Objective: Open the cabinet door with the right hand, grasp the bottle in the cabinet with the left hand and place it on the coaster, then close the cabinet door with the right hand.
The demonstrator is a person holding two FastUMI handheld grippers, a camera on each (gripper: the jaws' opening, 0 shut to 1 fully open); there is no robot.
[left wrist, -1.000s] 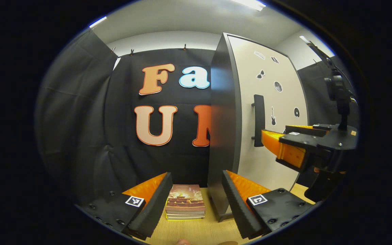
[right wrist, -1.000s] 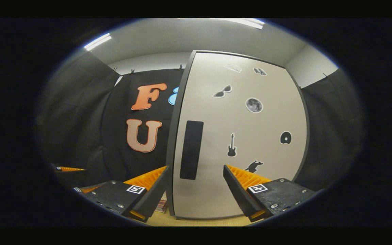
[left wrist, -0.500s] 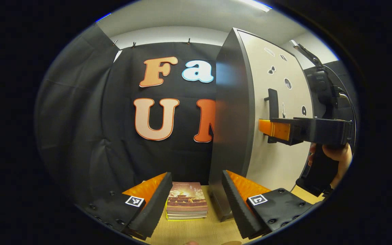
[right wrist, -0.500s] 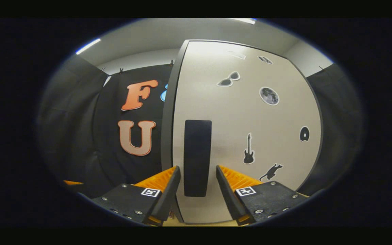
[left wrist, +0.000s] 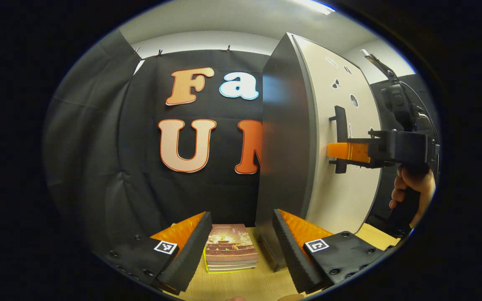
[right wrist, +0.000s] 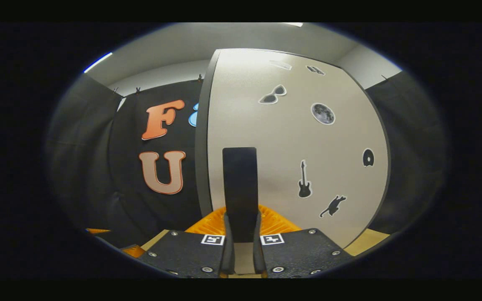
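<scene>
1. My right claw [right wrist: 241, 255] is pinched tight on the door handle [right wrist: 240, 190]; both fingers press its sides down near the lower end.
2. From my left claw's view, that right claw [left wrist: 341, 151] sits level, reaching straight in at the handle [left wrist: 340, 138], with a hand [left wrist: 412, 188] gripping its stock below.
3. My left claw [left wrist: 241, 246] hangs spread wide and holds nothing, low over the wooden table [left wrist: 249, 286] with a stack of books [left wrist: 230, 247] just ahead.
4. The handle is a dark bar running up and down and stands off the pale door on two posts.
5. The cabinet door [right wrist: 299, 159] looks flush with the cabinet, so I judge it not yet opened. The handle sits by the door's left edge, so the hinge is probably on the far side.
6. To do this well, I'd keep the squeeze firm and pull back along an arc, letting the wrist turn with the door so the pads don't slide down the bar.
7. The bottle is presumably inside the cabinet [left wrist: 285, 133]; I can't see it.
8. I can't spot the coaster from here.
</scene>
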